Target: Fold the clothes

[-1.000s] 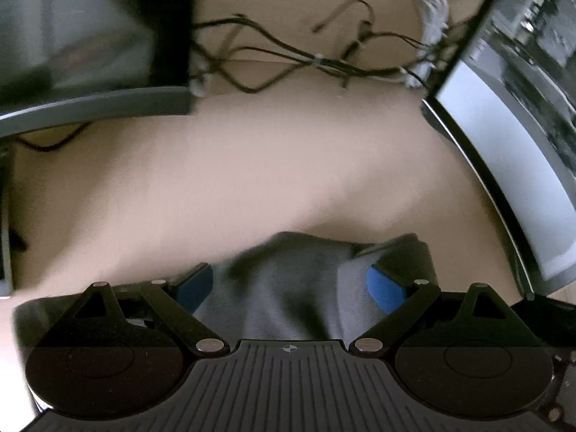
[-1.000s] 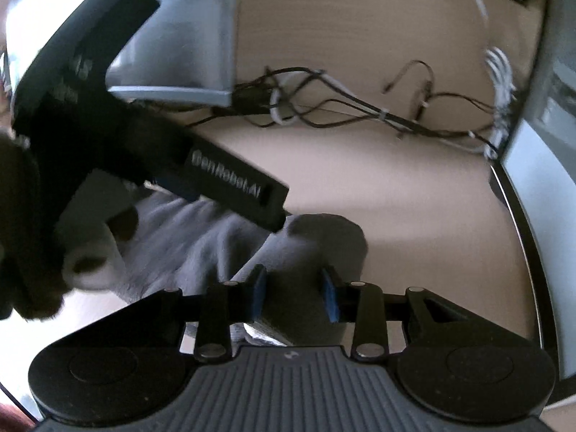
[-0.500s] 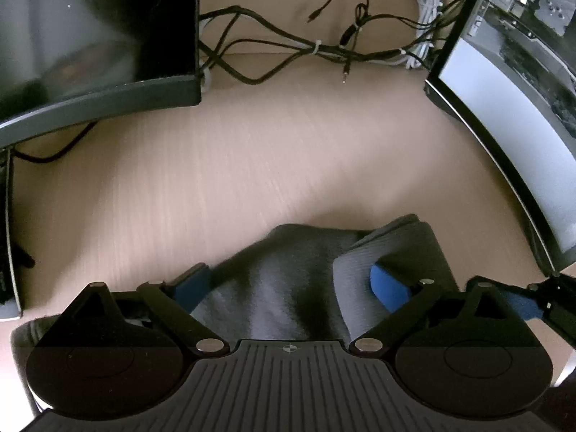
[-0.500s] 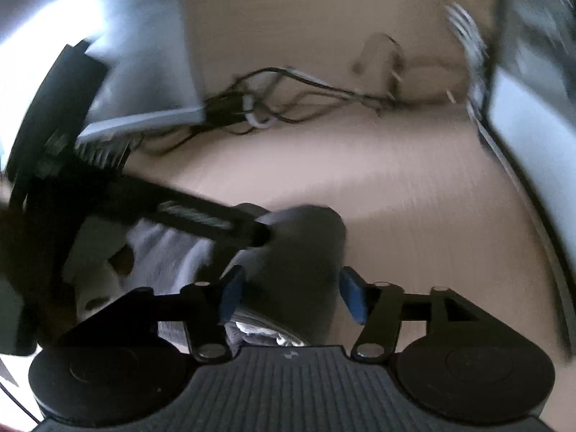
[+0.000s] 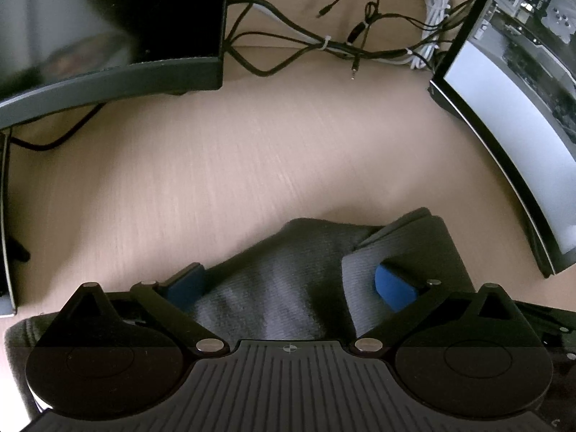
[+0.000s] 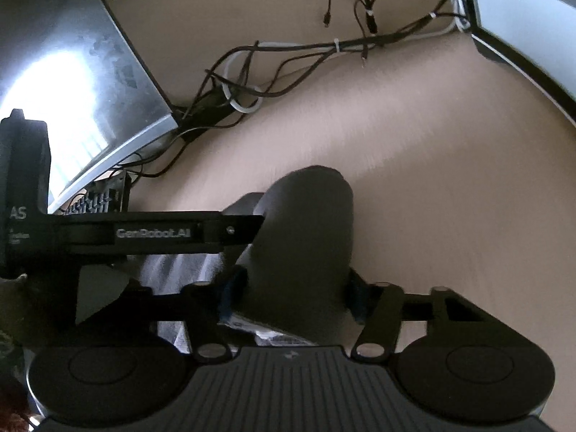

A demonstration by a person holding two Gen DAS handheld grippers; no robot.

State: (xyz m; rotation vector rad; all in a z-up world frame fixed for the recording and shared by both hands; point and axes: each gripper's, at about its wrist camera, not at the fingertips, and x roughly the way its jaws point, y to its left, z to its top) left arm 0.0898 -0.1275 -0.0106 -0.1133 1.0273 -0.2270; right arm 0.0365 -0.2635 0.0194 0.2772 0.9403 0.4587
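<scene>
Nearest in the left wrist view, the left tool (image 5: 289, 282) has just been opening and stands spread wide, its blue pads (image 5: 394, 284) loosely on either side of a dark grey sock (image 5: 288, 273) lying on the pale wooden surface (image 5: 252, 165). In the right wrist view, the right tool (image 6: 293, 293) has just been closing in around the sock's rounded end (image 6: 306, 237); whether it truly pinches is unclear. To fold well, the left should probably lift clear first. Beyond lie tangled cables (image 5: 324, 43) and two monitors (image 5: 108, 28).
</scene>
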